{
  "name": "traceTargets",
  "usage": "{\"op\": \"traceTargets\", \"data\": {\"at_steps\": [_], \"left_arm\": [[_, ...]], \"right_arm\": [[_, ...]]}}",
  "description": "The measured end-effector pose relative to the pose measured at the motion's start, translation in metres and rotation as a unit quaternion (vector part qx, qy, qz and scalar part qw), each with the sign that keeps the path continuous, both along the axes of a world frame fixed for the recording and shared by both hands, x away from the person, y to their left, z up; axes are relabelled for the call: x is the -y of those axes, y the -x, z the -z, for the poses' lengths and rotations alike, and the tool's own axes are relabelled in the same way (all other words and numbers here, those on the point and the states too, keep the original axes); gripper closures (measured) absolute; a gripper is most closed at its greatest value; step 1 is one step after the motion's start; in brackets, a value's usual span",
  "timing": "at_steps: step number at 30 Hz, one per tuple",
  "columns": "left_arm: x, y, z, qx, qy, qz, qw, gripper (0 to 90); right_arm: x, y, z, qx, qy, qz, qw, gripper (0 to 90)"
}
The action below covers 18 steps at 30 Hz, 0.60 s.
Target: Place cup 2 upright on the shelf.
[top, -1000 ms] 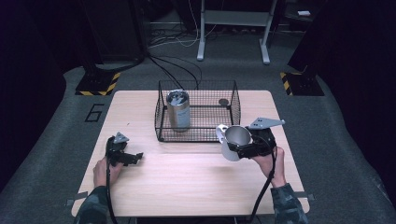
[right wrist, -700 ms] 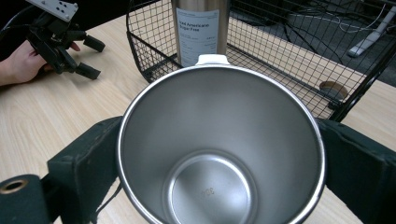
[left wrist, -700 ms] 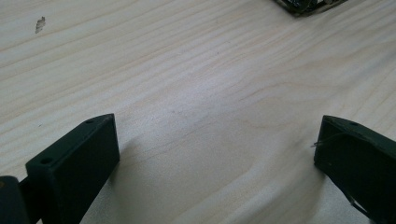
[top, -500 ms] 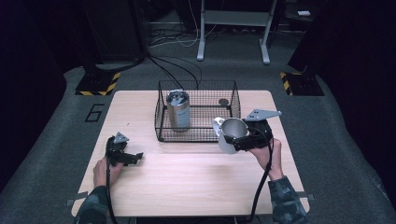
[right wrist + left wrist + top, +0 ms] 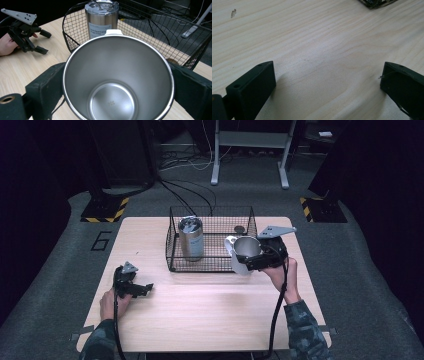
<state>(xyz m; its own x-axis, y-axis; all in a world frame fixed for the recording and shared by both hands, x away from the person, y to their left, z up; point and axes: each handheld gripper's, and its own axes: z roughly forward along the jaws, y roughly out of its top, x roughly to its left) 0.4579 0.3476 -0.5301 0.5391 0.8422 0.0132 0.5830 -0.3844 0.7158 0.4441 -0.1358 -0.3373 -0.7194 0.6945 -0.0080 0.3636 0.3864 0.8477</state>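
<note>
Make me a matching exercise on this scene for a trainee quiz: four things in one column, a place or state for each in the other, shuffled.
Things:
1. lidded tumbler
2. open steel cup
3. left hand-held gripper
4. wire basket

Places or states:
A. open, low over bare wood
B. standing upright inside the basket
C. clamped in the right hand-held gripper
D. at the table's far middle

Pairs: 1-B, 2-C, 3-A, 4-D

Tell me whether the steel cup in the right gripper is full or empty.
Empty: the right gripper view looks straight into the shiny steel cup and shows its bare stamped bottom, between the right gripper's jaws.
</note>
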Motion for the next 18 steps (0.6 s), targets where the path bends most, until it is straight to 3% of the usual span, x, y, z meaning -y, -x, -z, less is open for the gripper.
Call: {"op": "traceTargets", "data": {"at_steps": [9,18], "left_arm": [[0.0,0.0,0.0,0.0,0.0,0.0,1.0,0.0],[0.0,0.0,0.0,0.0,0.0,0.0,1.0,0.0]], "right_arm": [[-0.008,-0.017,-0.014,0.013,0.007,-0.004,0.9999,5.7],[-0.022,-0.036,-0.019,0.006,0.021,0.002,0.9998,5.7]]}}
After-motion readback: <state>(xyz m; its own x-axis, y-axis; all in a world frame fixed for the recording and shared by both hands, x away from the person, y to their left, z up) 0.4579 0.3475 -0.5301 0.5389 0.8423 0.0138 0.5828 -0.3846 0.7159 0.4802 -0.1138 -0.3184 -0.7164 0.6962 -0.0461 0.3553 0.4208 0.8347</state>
